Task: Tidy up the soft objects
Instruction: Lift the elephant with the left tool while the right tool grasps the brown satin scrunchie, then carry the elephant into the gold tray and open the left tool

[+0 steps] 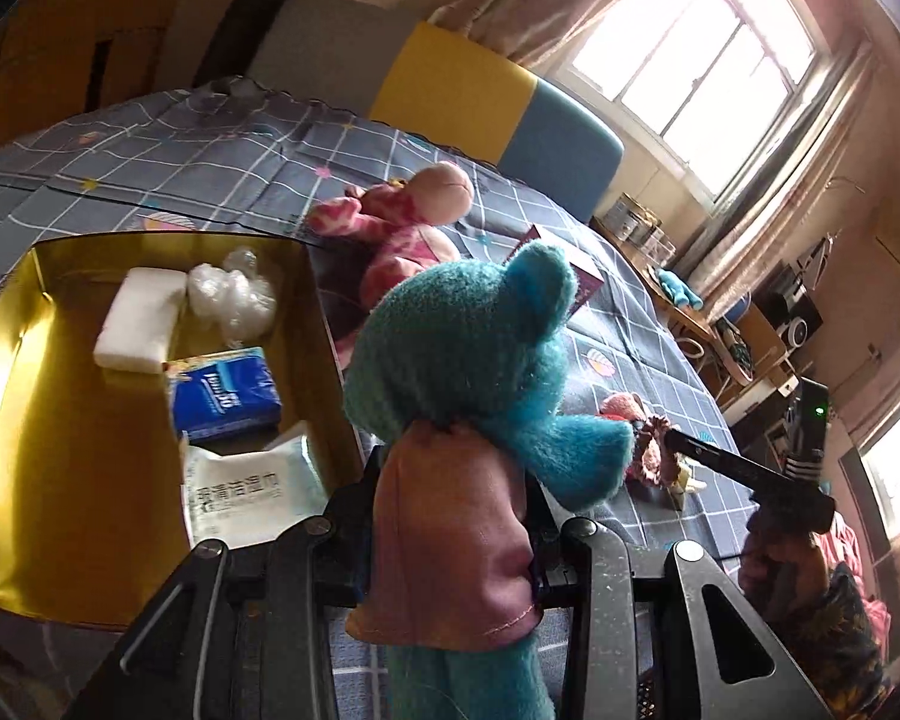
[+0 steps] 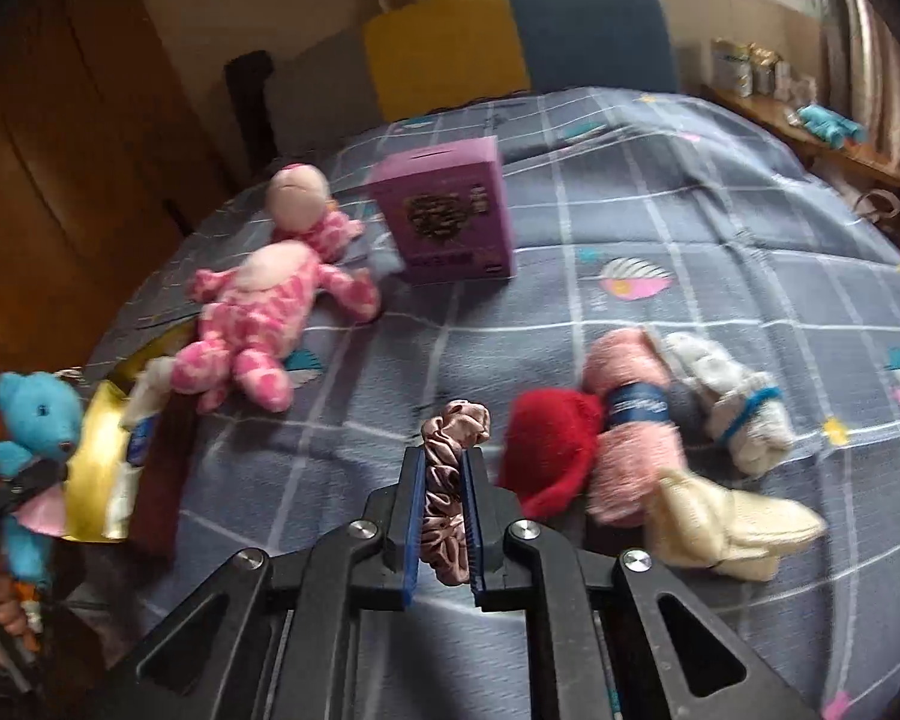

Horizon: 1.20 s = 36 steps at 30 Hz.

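Note:
My left gripper (image 1: 450, 546) is shut on a blue teddy bear in a pink dress (image 1: 468, 372) and holds it upright beside the gold box (image 1: 12, 396). The bear also shows in the right wrist view (image 2: 36, 414) at the far left. My right gripper (image 2: 444, 468) is shut on a dusty-pink satin scrunchie (image 2: 450, 468) just above the bed. A pink spotted plush doll (image 2: 258, 312) lies on the bedspread next to the box. A red plush piece (image 2: 546, 450), a pink rolled towel (image 2: 630, 414), a white sock bundle (image 2: 732, 402) and cream socks (image 2: 726, 528) lie to the right.
The gold box holds a white sponge (image 1: 141, 318), a crumpled plastic bag (image 1: 234, 294), a blue tissue pack (image 1: 225, 396) and a wet-wipes pack (image 1: 240, 492). A purple carton (image 2: 450, 210) stands mid-bed. A yellow and blue headboard (image 2: 510, 36) is behind; a cluttered shelf (image 1: 690, 300) runs along the right.

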Each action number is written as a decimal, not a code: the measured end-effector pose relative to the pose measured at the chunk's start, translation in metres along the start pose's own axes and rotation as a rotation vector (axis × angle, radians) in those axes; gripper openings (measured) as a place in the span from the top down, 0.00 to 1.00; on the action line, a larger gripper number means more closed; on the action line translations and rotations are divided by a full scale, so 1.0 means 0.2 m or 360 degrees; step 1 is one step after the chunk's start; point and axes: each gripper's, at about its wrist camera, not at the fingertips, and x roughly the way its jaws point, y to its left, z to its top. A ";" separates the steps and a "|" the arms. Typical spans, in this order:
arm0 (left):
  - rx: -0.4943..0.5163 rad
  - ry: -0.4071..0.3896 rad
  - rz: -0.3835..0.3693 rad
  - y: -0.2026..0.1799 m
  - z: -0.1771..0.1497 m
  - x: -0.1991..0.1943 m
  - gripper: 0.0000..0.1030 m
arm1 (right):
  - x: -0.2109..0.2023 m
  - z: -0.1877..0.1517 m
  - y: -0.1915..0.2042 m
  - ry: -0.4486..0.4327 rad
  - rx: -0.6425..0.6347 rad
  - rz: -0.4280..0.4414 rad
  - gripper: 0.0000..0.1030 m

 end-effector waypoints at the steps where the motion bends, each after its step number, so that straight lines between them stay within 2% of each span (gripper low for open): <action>1: -0.0010 -0.0006 0.0003 0.01 0.00 -0.01 0.63 | 0.01 -0.01 0.04 0.0024 -0.0004 0.0065 0.90; 3: -0.0030 -0.0023 0.0007 0.03 0.01 -0.04 0.63 | 0.07 -0.01 0.12 0.0102 -0.0003 0.0189 0.90; 6: -0.0036 -0.0041 0.0022 0.05 0.01 -0.06 0.63 | 0.19 -0.03 0.21 0.0192 -0.0043 0.0214 0.87; 9: -0.0038 -0.0043 0.0054 0.06 0.00 -0.08 0.63 | 0.34 -0.07 0.25 0.0293 -0.0085 0.0095 0.79; 11: -0.0038 -0.0041 0.0079 0.08 -0.01 -0.08 0.63 | 0.40 -0.11 0.25 0.0337 -0.0085 0.0029 0.67; 12: -0.0043 -0.0039 0.0091 0.09 -0.02 -0.09 0.63 | 0.42 -0.12 0.25 0.0347 -0.0085 0.0003 0.59; 17: -0.0070 -0.0028 0.0136 0.14 -0.04 -0.08 0.63 | 0.43 -0.18 0.32 0.0315 -0.0210 -0.0103 0.46; 21: -0.0097 -0.0025 0.0155 0.17 -0.04 -0.08 0.63 | 0.48 -0.21 0.38 0.0294 -0.0326 -0.0240 0.46; 22: -0.0096 -0.0030 0.0165 0.18 -0.04 -0.09 0.63 | 0.49 -0.22 0.39 0.0280 -0.0350 -0.0282 0.61; 23: -0.0096 -0.0036 0.0176 0.18 -0.04 -0.09 0.63 | 0.51 -0.24 0.41 0.0267 -0.0378 -0.0326 0.82; 28: -0.0182 -0.0067 0.0252 0.30 -0.03 -0.15 0.63 | 0.53 -0.27 0.39 0.0212 -0.0344 -0.0320 0.82; 36: -0.0401 -0.0102 0.0441 0.58 0.03 -0.24 0.63 | 0.54 -0.25 0.37 0.0236 -0.0380 -0.0274 0.81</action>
